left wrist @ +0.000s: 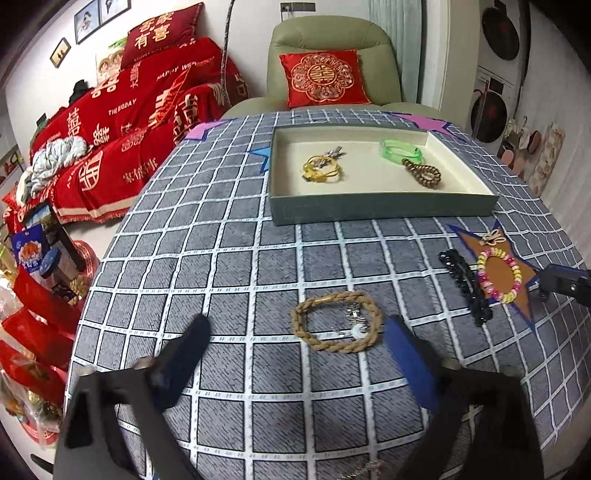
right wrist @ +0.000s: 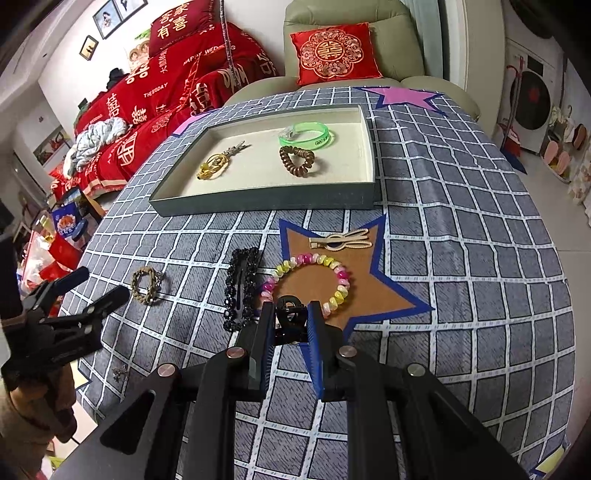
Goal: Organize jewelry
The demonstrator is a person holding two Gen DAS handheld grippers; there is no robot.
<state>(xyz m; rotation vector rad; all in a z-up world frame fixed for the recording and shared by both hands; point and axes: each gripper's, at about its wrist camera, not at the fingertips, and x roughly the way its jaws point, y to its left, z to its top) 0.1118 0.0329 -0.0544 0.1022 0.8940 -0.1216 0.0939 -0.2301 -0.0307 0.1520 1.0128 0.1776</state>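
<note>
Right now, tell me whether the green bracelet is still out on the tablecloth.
No, the green bracelet lies inside the tray, next to the brown spiral hair tie.

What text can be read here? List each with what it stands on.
"有喜" in gold: red pillow
"HAPPY WED...", "THE BIG DAY": red sofa cover
"囍": red cushion on the armchair
Black print on the green bracelet: too small to read

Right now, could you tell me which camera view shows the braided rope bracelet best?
The left wrist view: the braided rope bracelet lies large and unobstructed, just ahead of the open left tongs, its silver charm visible. In the right wrist view it appears small, near the left edge.
</note>
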